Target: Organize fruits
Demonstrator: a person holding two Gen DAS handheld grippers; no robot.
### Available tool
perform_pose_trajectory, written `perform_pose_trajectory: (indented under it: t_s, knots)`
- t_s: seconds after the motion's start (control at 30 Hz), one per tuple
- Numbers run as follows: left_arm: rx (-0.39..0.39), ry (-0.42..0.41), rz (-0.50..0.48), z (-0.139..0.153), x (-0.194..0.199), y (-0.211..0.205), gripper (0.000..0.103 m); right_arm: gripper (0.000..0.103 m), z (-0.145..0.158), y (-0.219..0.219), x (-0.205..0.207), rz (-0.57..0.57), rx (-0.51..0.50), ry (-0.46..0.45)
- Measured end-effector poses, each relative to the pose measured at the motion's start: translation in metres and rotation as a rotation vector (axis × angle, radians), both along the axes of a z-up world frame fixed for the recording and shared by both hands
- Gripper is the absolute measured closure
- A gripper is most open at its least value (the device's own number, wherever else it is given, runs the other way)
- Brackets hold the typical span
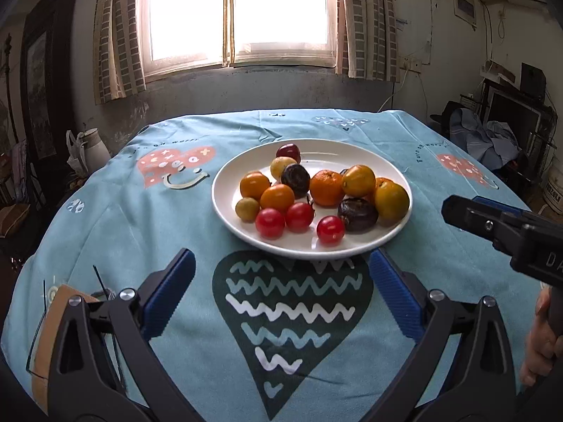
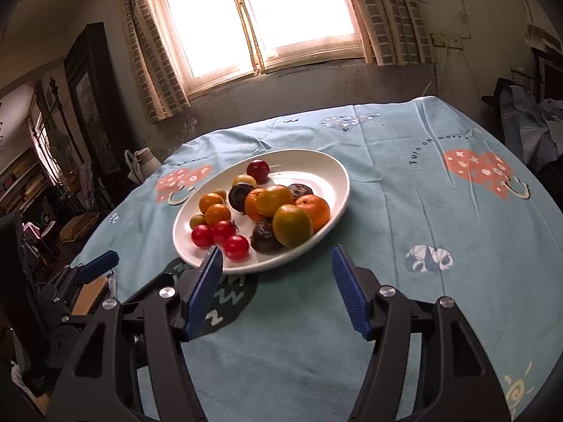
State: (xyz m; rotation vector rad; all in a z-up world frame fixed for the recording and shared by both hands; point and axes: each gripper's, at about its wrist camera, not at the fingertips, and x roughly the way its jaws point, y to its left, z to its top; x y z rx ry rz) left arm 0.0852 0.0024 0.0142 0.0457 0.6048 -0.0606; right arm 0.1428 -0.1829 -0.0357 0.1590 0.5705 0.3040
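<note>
All fruits (image 1: 309, 195) heaped together on the white plate (image 1: 228, 211) mid-tablecloth (image 1: 140, 232), none loose, fitting a finished gathering or an unsorted pile alike. Left gripper (image 1: 281, 281) and right gripper (image 2: 276, 281) both spread wide and empty, hovering just short of the plate's near rim, presumably poised for reach.

Your left gripper (image 1: 281, 263) hangs low with its 2 blue-padded jaws spread wide, gripping nothing. Your right gripper (image 2: 276, 263) is likewise spread wide and empty, tilted slightly. Your right hand (image 1: 543, 337) wraps its handle at the frame's edge.
</note>
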Motion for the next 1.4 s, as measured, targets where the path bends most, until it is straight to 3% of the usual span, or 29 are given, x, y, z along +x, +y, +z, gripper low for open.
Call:
perform_pose_trajectory:
  t_s: [0.23,0.53,1.4]
  knots:
    - [0.131,0.0,0.051,-0.005,-0.001,-0.015,0.002,0.038,-0.01,0.006,0.005,-0.004,-0.05,0.058]
    - [0.01,0.003,0.079,0.007,-0.001,0.005,0.002,0.038,-0.013,0.009,0.005,0.0,-0.065,0.073]
    - [0.039,-0.045,0.089,0.014,-0.008,0.002,0.002,0.038,-0.015,0.019,0.001,0.024,-0.097,0.072]
